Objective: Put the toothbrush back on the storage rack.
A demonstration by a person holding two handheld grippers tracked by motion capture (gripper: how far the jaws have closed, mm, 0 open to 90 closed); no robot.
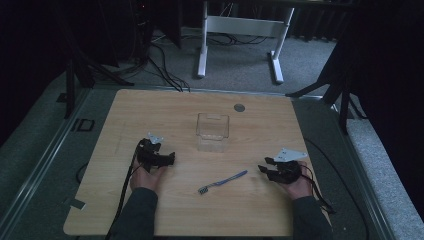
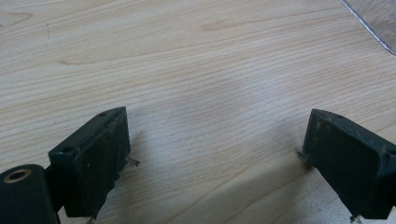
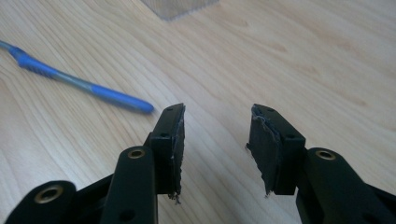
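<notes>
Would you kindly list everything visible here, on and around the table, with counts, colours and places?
Table: one, light wood, centre of the high view.
Clear plastic container: one, transparent, open-topped, middle of the table.
Toothbrush: one, blue handle, lying flat on the near middle of the table, between the two tools.
Round disc: one, grey, near the table's far edge.
White desk frame: one, on the carpet beyond the table.
Cables: several, black, on the carpet beyond the table.
Left tool: one, black, jaws wide apart over bare wood, nothing between them.
Right tool: one, black, jaws apart, nothing between them, toothbrush handle tip close by.
Sleeves: two, dark, near edge.
</notes>
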